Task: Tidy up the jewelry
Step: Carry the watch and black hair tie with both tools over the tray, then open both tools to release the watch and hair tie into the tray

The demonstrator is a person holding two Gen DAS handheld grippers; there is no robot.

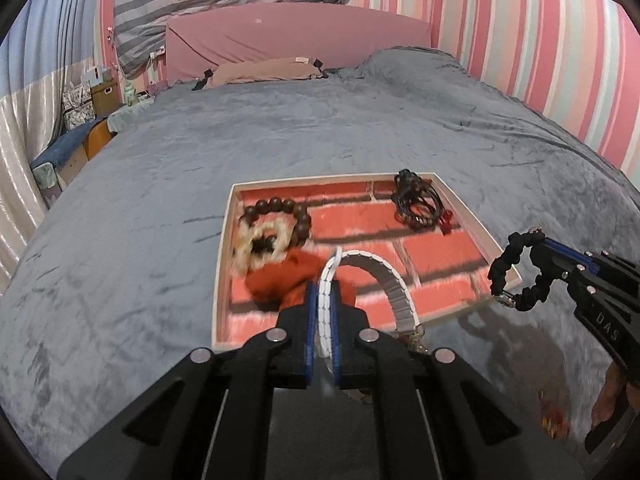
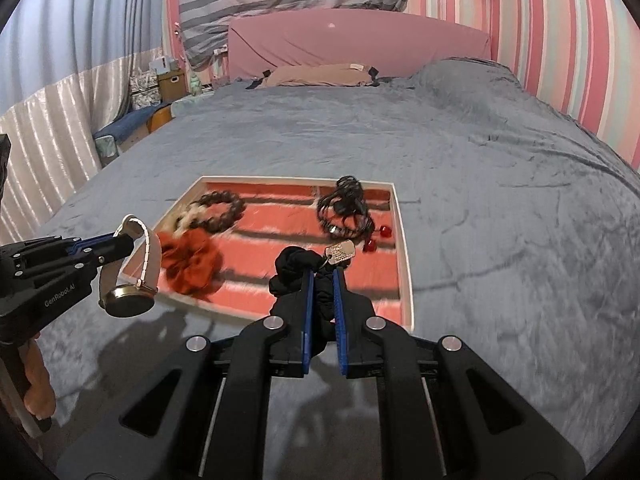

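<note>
Above the near edge of a shallow tray (image 1: 224, 240) on the grey bed (image 1: 160, 184), both grippers hang clear of the cover. Left gripper (image 1: 324, 292) has its jaws clamped on the white strap of a watch (image 2: 132, 276), its face dangling below. Right gripper (image 2: 322, 280) pinches a black scrunchie (image 1: 516, 268) with a metal tag. Bead bracelets (image 1: 276, 224), an orange scrunchie (image 2: 192, 264) and black hair ties (image 2: 344, 208) lie in the tray.

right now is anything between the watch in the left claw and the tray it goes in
Nothing visible blocks it. The white-strapped gold watch hangs from the left claw at the near-left edge of the brick-patterned tray; inside, an orange scrunchie fills that corner.
</note>
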